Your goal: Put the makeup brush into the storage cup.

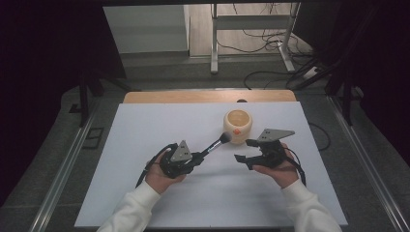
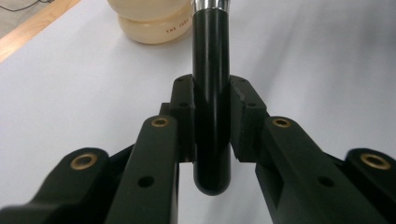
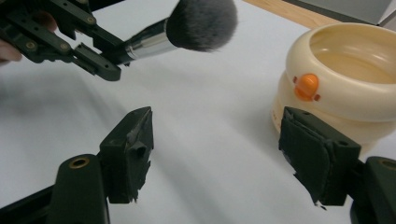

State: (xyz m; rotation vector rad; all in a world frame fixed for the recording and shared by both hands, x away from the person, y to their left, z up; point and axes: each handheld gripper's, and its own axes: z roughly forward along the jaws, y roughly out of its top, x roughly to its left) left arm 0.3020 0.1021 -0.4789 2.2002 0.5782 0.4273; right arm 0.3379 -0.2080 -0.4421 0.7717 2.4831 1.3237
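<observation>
Brush held near the bowl

The left gripper (image 1: 197, 158) clamps the brush (image 1: 215, 143) by its black handle, bristles raised above the white surface (image 1: 145, 130) and just beside the cream bowl (image 1: 238, 123). The right gripper (image 1: 244, 151) hangs with jaws spread wide and nothing between them, close to the bowl's near side

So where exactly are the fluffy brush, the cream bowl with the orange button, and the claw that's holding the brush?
brush (image 3: 201, 23), right gripper view, on its grey bristle head.
cream bowl (image 3: 369, 100), right gripper view, on its outer wall below the rim.
left gripper (image 2: 211, 119), left gripper view, between the jaws shut on the brush's black handle.
</observation>
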